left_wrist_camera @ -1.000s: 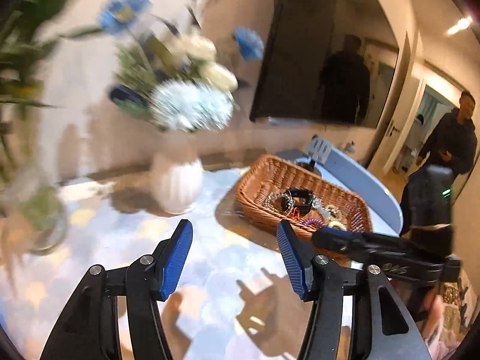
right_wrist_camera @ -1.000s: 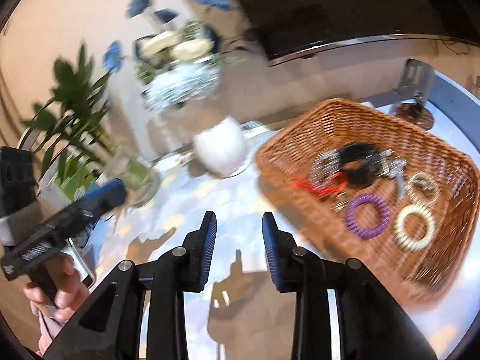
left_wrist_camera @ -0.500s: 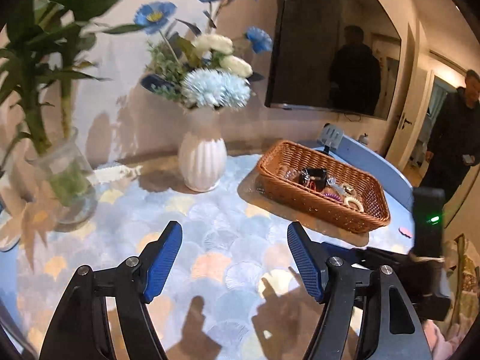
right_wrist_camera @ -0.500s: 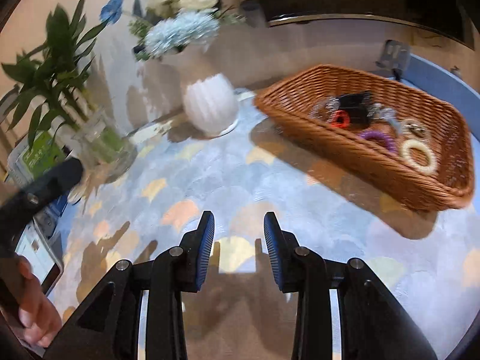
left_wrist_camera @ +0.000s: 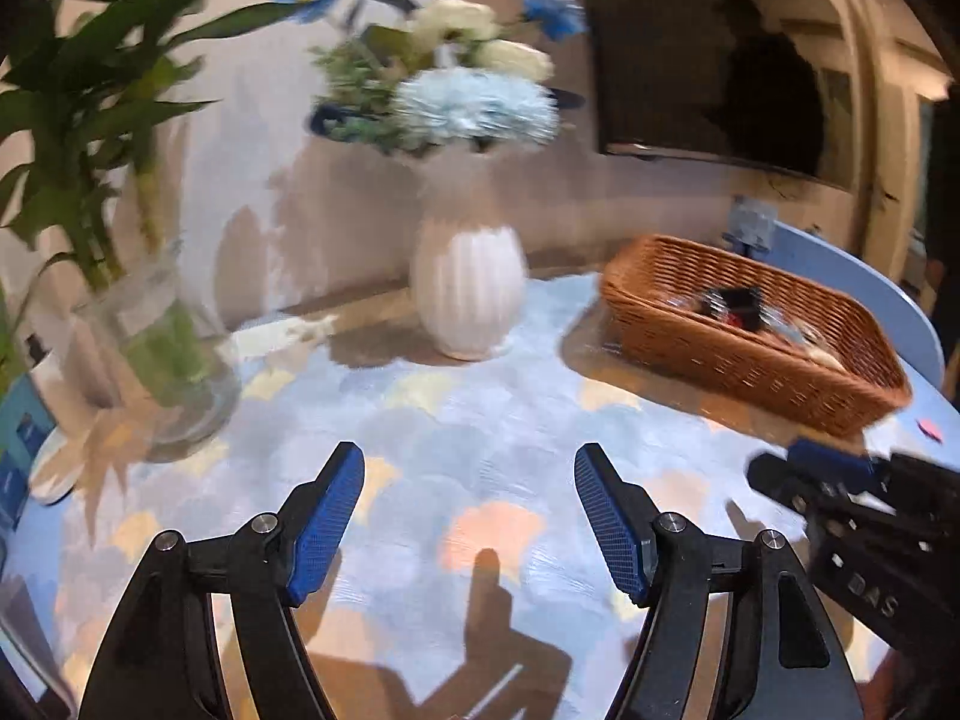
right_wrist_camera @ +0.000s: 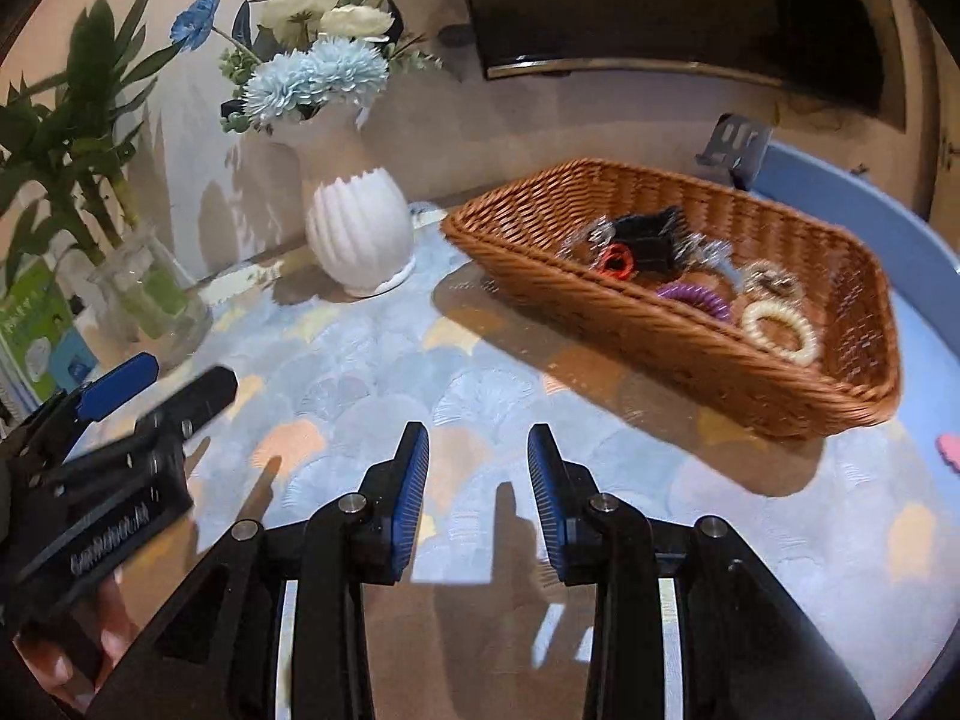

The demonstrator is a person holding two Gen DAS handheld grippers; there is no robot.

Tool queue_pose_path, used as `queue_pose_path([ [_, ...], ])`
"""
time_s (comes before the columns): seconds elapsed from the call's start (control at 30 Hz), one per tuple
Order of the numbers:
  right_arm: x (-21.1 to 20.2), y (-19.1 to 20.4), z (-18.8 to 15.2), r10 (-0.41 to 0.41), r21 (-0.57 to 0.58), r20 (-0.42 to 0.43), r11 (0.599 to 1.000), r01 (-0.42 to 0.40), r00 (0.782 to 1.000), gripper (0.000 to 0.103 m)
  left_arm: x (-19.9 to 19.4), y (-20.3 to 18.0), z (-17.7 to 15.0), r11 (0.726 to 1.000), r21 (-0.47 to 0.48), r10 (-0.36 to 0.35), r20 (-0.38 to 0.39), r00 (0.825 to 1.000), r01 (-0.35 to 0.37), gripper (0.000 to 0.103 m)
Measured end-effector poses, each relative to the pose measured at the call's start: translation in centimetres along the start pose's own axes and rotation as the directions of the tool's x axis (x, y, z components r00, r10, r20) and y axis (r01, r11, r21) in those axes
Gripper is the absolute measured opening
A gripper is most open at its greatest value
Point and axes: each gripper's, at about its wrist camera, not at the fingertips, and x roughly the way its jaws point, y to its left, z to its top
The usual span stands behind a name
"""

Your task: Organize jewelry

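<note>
Jewelry (right_wrist_camera: 690,276) lies heaped in the wicker basket (right_wrist_camera: 630,330) at the far right of your table (right_wrist_camera: 360,384): a black piece, a red ring, a purple coil band (right_wrist_camera: 696,300) and a cream bracelet (right_wrist_camera: 780,333). Your left gripper (left_wrist_camera: 469,519) hangs over bare tablecloth with its blue pads spread wide, holding nothing. Your right gripper (right_wrist_camera: 478,495) hovers near the basket's front wall, its pads apart with a narrower gap, also holding nothing. A white vase (right_wrist_camera: 359,231) of flowers stands left of the basket
</note>
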Motion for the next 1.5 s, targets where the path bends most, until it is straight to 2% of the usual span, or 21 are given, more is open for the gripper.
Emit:
queue_pose_path([
  [0.07,-0.3,-0.2,0.0,-0.017,-0.006,0.011,1.000,0.017,1.000,0.037,0.7,0.0,-0.1,0.998,-0.017,-0.053,-0.033,0.998,0.052,0.074],
  [0.13,-0.7,-0.5,0.1,-0.033,-0.005,0.022,0.999,0.033,0.999,0.037,0.8,0.4,-0.1,0.997,-0.040,-0.071,-0.048,0.996,0.070,0.074],
  [0.2,-0.9,-1.1,0.0,-0.053,0.002,0.027,0.999,0.053,0.998,0.037,0.7,0.7,-0.1,0.996,-0.059,-0.070,-0.038,0.997,0.068,0.074],
  [0.33,0.0,-1.8,-0.2,-0.009,0.033,-0.006,0.999,0.009,1.000,0.037,0.5,1.6,-0.2,0.993,-0.108,-0.056,-0.039,0.998,0.052,0.074],
  [0.5,0.5,-1.9,-0.5,-0.013,0.049,-0.013,0.999,0.014,1.000,0.037,0.0,2.4,-0.2,0.988,-0.143,-0.052,-0.020,0.998,0.049,0.074],
  [0.67,0.5,-2.0,-0.6,-0.005,0.055,-0.012,0.998,0.005,1.000,0.037,-0.3,2.0,-0.1,0.992,-0.120,-0.040,-0.016,0.999,0.038,0.074],
  [0.87,0.6,-1.8,-0.7,-0.009,0.052,-0.017,0.999,0.010,1.000,0.037,-0.4,1.1,-0.1,0.993,-0.086,-0.081,-0.019,0.997,0.079,0.074],
  [1.1,0.1,-2.6,-0.7,-0.060,0.088,0.010,0.994,0.059,0.998,0.037,0.0,0.4,-0.2,0.991,-0.079,-0.107,-0.029,0.994,0.104,0.074],
  [1.2,0.3,-3.0,-0.6,-0.055,0.102,0.001,0.993,0.054,0.998,0.037,-0.1,-0.1,-0.3,0.993,-0.068,-0.097,-0.030,0.995,0.095,0.074],
  [1.5,0.7,-1.9,-0.8,-0.078,0.045,-0.009,0.996,0.078,0.997,0.037,0.0,-0.2,-0.3,0.993,-0.068,-0.101,-0.034,0.994,0.098,0.074],
])
